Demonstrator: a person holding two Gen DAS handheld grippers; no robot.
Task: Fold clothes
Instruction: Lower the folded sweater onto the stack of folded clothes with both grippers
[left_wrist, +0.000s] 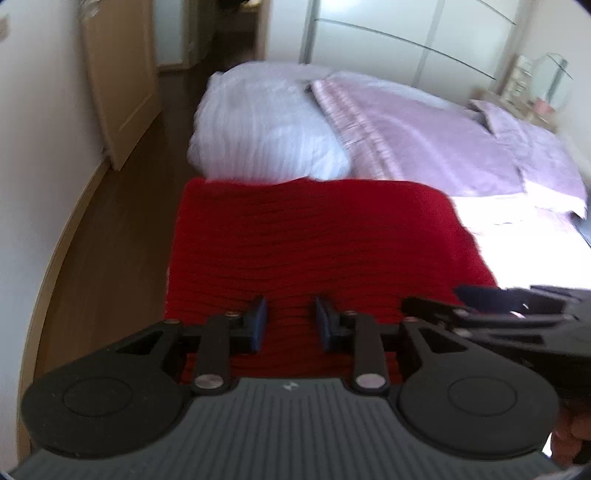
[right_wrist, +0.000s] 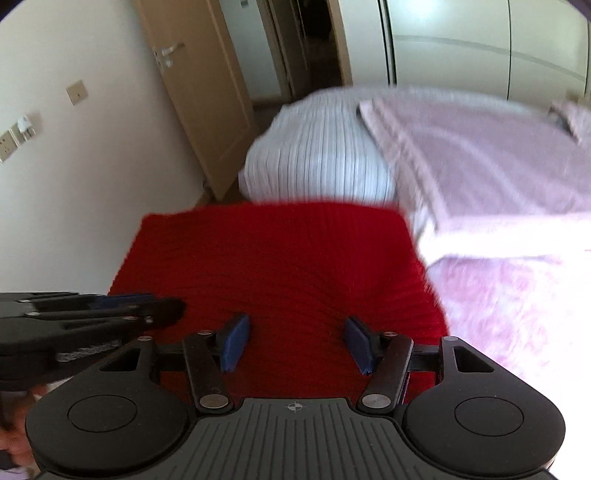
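A red knitted garment (left_wrist: 314, 240) (right_wrist: 277, 266) lies flat as a neat rectangle at the near corner of the bed. My left gripper (left_wrist: 291, 321) hovers over its near edge, blue pads a little apart, with only cloth showing beneath the gap. My right gripper (right_wrist: 295, 343) is open wide above the same near edge, and nothing sits between its pads. Each gripper shows in the other's view: the right gripper (left_wrist: 436, 304) comes in from the right, the left gripper (right_wrist: 162, 308) from the left, close beside each other.
A white striped duvet (left_wrist: 266, 125) (right_wrist: 325, 155) is bunched behind the garment. A lilac sheet (left_wrist: 424, 136) (right_wrist: 498, 155) covers the bed to the right. Wooden floor (left_wrist: 110, 221), a wall and a wooden door (right_wrist: 207, 92) lie to the left.
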